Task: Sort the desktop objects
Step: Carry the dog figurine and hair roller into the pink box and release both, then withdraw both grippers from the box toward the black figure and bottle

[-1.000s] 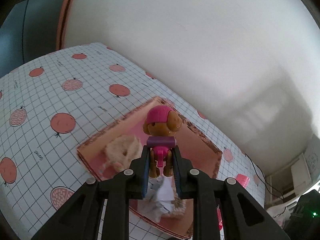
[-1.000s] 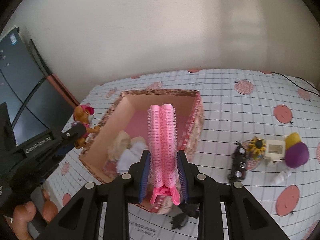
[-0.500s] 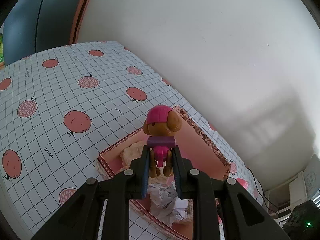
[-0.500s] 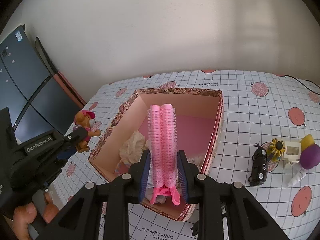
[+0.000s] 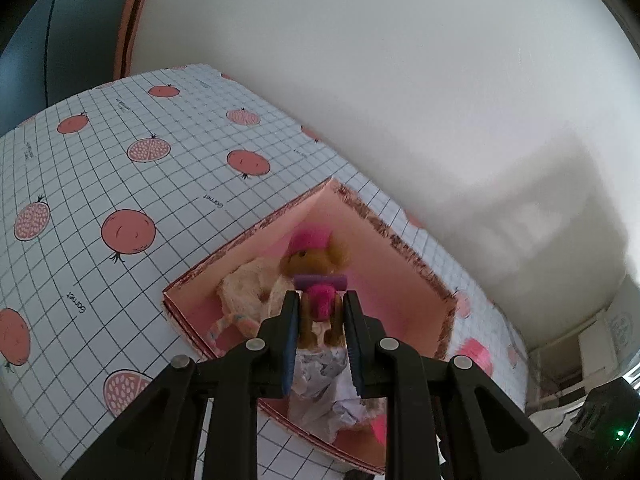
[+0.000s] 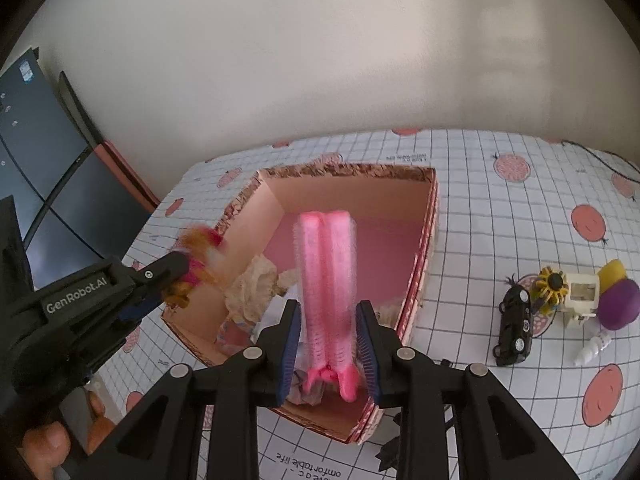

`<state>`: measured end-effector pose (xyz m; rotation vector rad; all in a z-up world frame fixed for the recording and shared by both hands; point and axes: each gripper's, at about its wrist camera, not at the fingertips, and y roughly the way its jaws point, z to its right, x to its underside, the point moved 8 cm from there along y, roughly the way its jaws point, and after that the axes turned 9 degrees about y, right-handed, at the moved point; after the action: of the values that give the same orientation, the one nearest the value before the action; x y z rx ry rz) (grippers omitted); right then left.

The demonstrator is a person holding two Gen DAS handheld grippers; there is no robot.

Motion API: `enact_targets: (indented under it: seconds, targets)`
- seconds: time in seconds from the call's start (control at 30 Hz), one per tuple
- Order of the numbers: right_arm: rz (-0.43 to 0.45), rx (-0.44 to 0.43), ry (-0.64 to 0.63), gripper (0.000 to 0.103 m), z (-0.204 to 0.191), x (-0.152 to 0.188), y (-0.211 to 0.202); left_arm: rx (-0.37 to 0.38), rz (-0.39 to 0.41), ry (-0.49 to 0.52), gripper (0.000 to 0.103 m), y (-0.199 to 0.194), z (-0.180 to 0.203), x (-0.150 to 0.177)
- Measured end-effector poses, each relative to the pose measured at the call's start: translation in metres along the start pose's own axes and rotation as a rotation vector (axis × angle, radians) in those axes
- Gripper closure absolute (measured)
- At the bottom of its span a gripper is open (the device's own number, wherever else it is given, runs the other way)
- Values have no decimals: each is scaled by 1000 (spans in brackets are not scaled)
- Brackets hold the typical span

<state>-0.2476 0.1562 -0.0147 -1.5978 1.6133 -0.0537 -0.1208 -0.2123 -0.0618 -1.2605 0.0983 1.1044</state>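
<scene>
A pink open box point(image 6: 428, 216) with a floral rim stands on the pomegranate-print tablecloth; it also shows in the left wrist view point(image 5: 412, 264). My left gripper point(image 5: 320, 312) has its fingers apart, and the brown puppy figure with a pink cap point(image 5: 316, 264) is blurred between them, over the box. The figure also shows in the right wrist view point(image 6: 200, 256). My right gripper point(image 6: 328, 320) has its fingers apart around the pink hair rollers point(image 6: 326, 280), blurred, over the box.
Inside the box lie a cream fabric piece point(image 6: 252, 288) and crumpled paper point(image 5: 328, 384). To the right of the box stand a black toy car point(image 6: 514, 324), a sunflower toy point(image 6: 552, 284), a cream block point(image 6: 582, 292) and a purple-yellow ball point(image 6: 618, 304).
Both grippers' fingers have spread apart. The puppy figure and the hair rollers, held firmly before, are now blurred and loose between the fingers. The left gripper has moved over the box.
</scene>
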Motion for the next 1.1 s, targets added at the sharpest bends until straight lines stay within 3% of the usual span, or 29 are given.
enact_targets:
  seconds: [0.13,0.4,0.5,0.57,0.77,0.93,1.0,1.1]
  targets:
    - [-9,5,19,65,5,0,2,-2,-41,14,61,6,4,6]
    - [-11,23,20,62,7,1,2,-18,-71,13,60,10,3,10]
    - [-7,34,20,48,8,0,2,-26,-76,18,59,11,2,11]
    - [-3,40,18,42,9,-1,2,-33,-79,21,46,12,2,11]
    - [-12,62,11,30,13,-1,4,-48,-77,22,21,13,0,11]
    - [-5,79,-3,11,13,-1,5,-59,-70,13,20,13,-6,10]
    - [-2,88,-6,0,14,-1,5,-69,-72,11,12,14,-7,11]
    - [-1,98,-5,0,16,-1,5,-83,-74,9,11,14,-11,11]
